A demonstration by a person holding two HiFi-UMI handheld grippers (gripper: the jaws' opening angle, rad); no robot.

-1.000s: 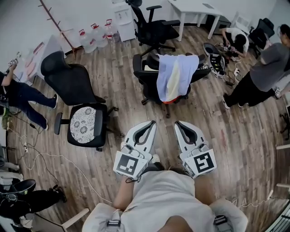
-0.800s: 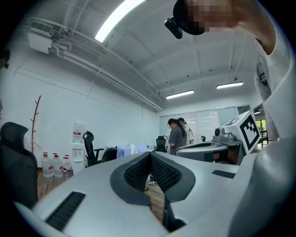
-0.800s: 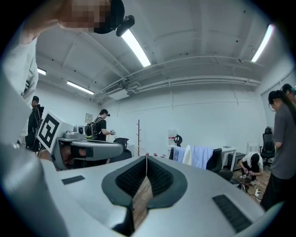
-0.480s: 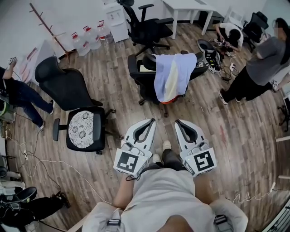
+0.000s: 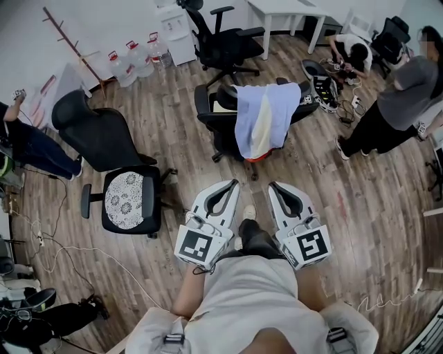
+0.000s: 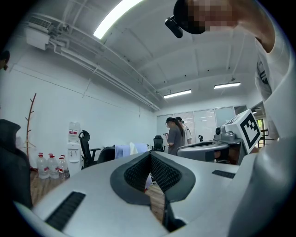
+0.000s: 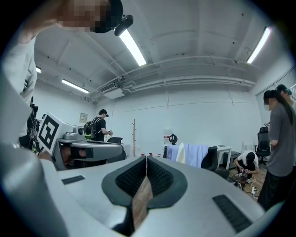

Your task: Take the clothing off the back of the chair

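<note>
The clothing [image 5: 266, 123] is a pale blue garment with a cream panel down its middle and a sliver of red at the hem. It is draped over the back of a black office chair [image 5: 211, 110] and hangs well down it, out ahead of you and well apart from both grippers. Your left gripper [image 5: 230, 184] and right gripper [image 5: 275, 185] are held side by side in front of your body, pointing towards that chair, each with its jaws pressed together on nothing. The head view gives you the wood-plank floor [image 5: 183, 142], a second chair [image 5: 127, 197] with a patterned white seat to the left, loose cables [image 5: 66, 242] and water bottles [image 5: 131, 61] by the wall. It also takes in a white table [image 5: 287, 8], a standing person [image 5: 405, 93] and a crouching person [image 5: 353, 50] at the right. Only the gripper views look level across the room. There the garment sits small just above the closed tips, under a white ceiling with strip lights [image 7: 134, 46]. The right gripper view alone catches a person with a backpack [image 7: 98, 126].
</note>
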